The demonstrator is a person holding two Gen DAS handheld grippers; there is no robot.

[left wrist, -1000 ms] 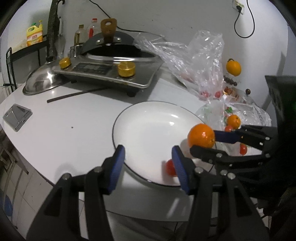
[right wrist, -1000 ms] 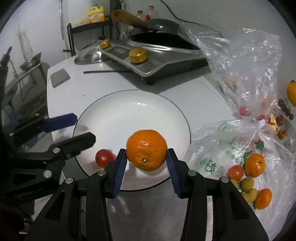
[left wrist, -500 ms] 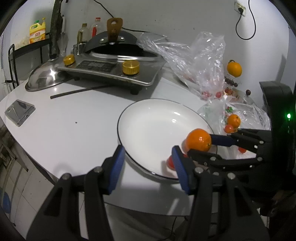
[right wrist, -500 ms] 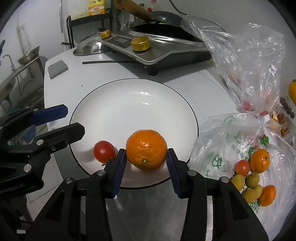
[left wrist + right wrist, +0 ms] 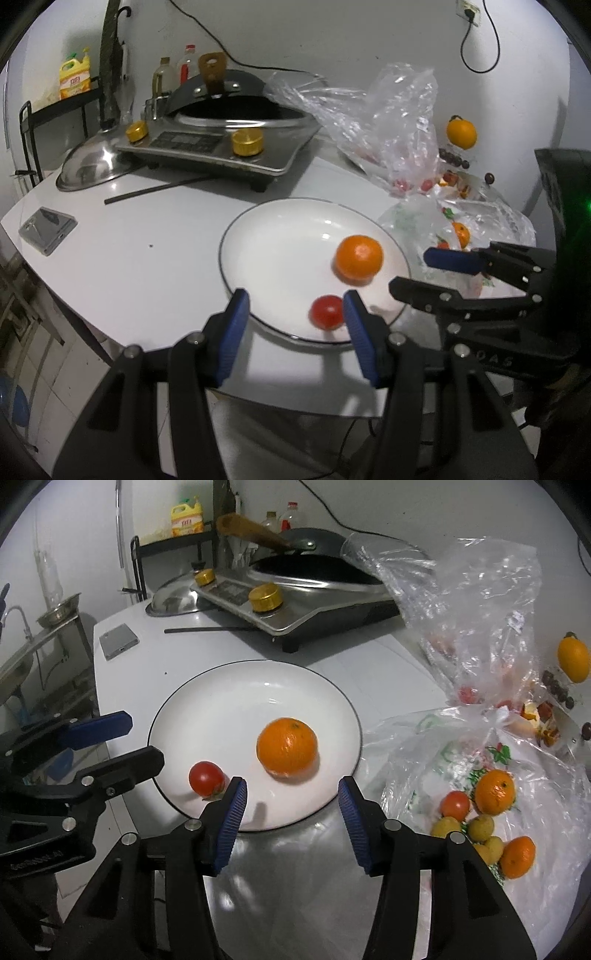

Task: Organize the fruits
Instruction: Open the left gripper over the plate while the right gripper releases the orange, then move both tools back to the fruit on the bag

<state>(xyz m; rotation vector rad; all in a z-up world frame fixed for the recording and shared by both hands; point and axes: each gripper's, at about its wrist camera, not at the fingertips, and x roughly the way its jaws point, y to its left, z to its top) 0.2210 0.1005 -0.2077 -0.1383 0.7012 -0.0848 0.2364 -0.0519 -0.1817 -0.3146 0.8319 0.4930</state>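
Right gripper [image 5: 291, 801]: jaws have just been opening, now parted w/ nothing between the blue pads; the orange [image 5: 287, 746] sits free on the white plate [image 5: 229, 686], just beyond the fingertips, no pad contact. In the left wrist view the same orange [image 5: 359, 257] lies on the plate's right half, right gripper [image 5: 424, 271] beside it at the plate's right rim. Left gripper [image 5: 295, 308]: jaws apart at a moderate width, empty, positioned over the near rim of the plate [image 5: 258, 236]. Small red tomato [image 5: 326, 311] rests on the plate close to the left gripper's right pad; contact w/ pad cannot be determined. Tomato and orange are near each other but apart. Remaining fruit: printed plastic bag [image 5: 461, 753] right of the plate, holding two more oranges, a red tomato and several small yellow-green fruits [image 5: 480, 829]. Clear plastic bag [image 5: 480, 602] stands behind it, crumpled, w/ small red items inside. Background on the white table [image 5: 140, 266]: cooktop w/ wok [image 5: 229, 114], steel lid [image 5: 92, 173], dark stick [image 5: 155, 190], small grey device [image 5: 48, 229].
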